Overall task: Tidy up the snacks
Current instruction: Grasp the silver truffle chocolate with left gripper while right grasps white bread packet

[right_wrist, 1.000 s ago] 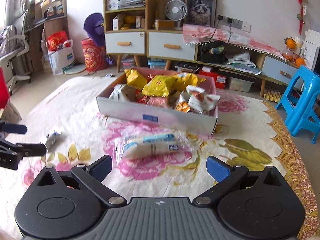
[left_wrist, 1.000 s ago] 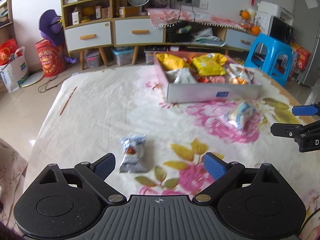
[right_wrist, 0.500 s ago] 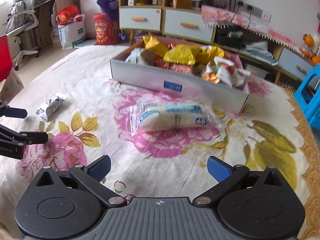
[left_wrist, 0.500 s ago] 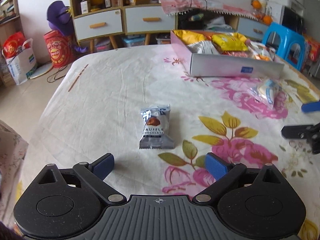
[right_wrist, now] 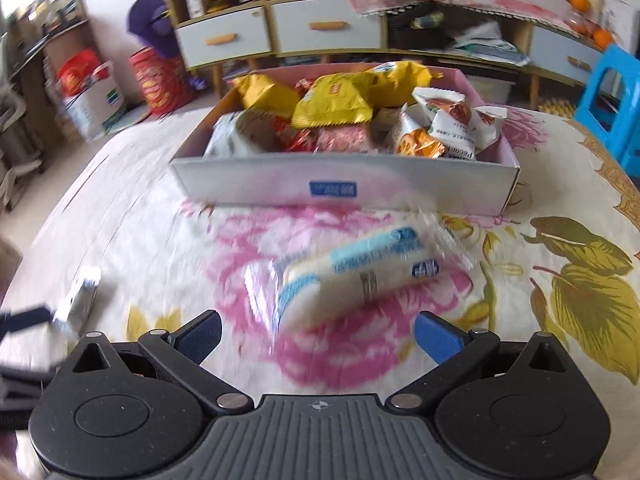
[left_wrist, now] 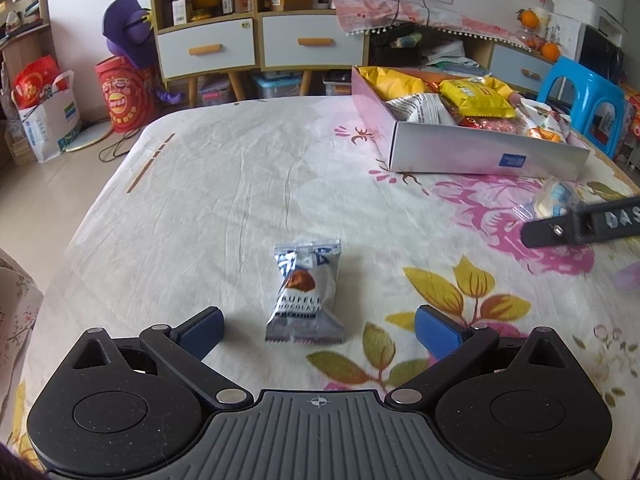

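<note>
A silver truffle chocolate packet lies on the floral cloth just ahead of my left gripper, which is open with the packet's near end between its blue pads. A clear packet of white wafers with blue print lies just ahead of my right gripper, which is open and empty. The white and pink box full of snack bags stands behind it; it also shows in the left wrist view. The right gripper's finger shows at the left view's right edge over the wafer packet.
The table's left edge drops to the floor. Cabinets with drawers stand behind the table, and a blue stool at the back right. The chocolate packet shows blurred at the left of the right wrist view.
Both grippers have moved forward and down toward their packets. The chocolate packet now sits between the left pads, and the wafer packet is close in front of the right pads. Both stay open.
</note>
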Demonstrator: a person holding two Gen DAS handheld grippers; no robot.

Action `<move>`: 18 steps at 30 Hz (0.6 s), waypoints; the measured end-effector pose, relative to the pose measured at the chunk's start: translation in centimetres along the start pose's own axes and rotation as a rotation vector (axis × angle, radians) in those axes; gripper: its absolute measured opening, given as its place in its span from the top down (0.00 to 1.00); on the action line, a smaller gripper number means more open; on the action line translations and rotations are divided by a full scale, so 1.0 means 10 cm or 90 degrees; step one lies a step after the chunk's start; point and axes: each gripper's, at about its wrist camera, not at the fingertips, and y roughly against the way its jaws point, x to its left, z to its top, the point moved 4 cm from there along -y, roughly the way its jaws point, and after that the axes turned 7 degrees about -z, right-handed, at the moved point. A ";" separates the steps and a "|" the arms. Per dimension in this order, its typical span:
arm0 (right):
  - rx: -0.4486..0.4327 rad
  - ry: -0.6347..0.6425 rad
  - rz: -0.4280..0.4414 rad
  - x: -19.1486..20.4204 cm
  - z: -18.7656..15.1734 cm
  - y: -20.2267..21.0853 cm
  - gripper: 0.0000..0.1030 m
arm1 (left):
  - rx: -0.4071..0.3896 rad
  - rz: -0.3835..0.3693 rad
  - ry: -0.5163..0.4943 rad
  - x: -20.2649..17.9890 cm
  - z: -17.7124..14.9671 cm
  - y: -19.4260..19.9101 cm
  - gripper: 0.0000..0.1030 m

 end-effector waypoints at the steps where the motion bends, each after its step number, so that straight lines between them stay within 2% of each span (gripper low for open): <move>1: -0.002 -0.010 -0.010 -0.01 0.03 -0.03 0.08 | 0.001 0.001 0.001 -0.01 0.01 -0.01 0.01; 7: -0.007 -0.059 -0.062 -0.08 0.17 -0.16 0.08 | 0.004 -0.006 0.000 -0.07 0.05 -0.05 0.03; 12: -0.006 -0.029 -0.087 -0.07 0.14 -0.17 0.09 | 0.003 -0.016 -0.011 -0.09 0.05 -0.05 0.05; 15: -0.012 -0.010 -0.102 -0.09 0.09 -0.14 0.17 | 0.003 -0.029 -0.020 -0.13 0.06 -0.03 0.08; 18: -0.015 -0.008 -0.092 -0.14 0.06 -0.07 0.28 | 0.000 -0.040 -0.027 -0.16 0.06 -0.02 0.13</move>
